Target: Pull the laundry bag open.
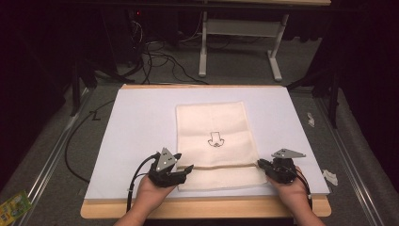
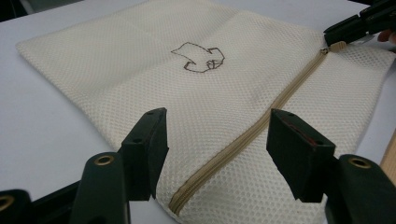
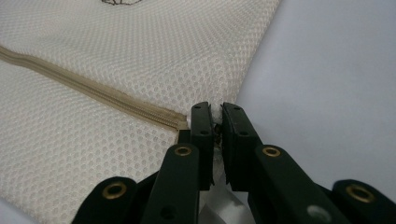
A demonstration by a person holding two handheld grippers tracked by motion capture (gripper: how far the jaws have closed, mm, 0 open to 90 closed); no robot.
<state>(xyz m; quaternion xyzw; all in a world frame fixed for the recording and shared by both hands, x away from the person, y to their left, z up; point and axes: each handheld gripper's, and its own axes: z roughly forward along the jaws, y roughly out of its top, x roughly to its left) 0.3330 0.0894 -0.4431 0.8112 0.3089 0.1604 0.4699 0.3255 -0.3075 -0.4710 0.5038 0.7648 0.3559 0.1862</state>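
A cream mesh bag (image 1: 214,127) lies flat on the white board (image 1: 136,127), with a small outline design (image 1: 216,140) stitched at its middle. A tan zipper (image 1: 221,166) runs across its near end. My left gripper (image 1: 184,162) hovers at the zipper's left end, open, its jaws standing on either side of the zipper (image 2: 261,123) without touching the mesh bag (image 2: 187,93). My right gripper (image 1: 260,163) is at the right end, shut on the zipper pull at the bag's edge (image 3: 217,121). From the left gripper view, the right gripper (image 2: 336,32) sits at the zipper's far end.
The board rests on a wooden table (image 1: 202,209) whose edge runs just in front of the hands. Bare board lies left, right and behind the bag. On the floor are cables (image 1: 160,59), a white frame's legs (image 1: 275,66), a green packet (image 1: 11,205) and white scraps (image 1: 331,177).
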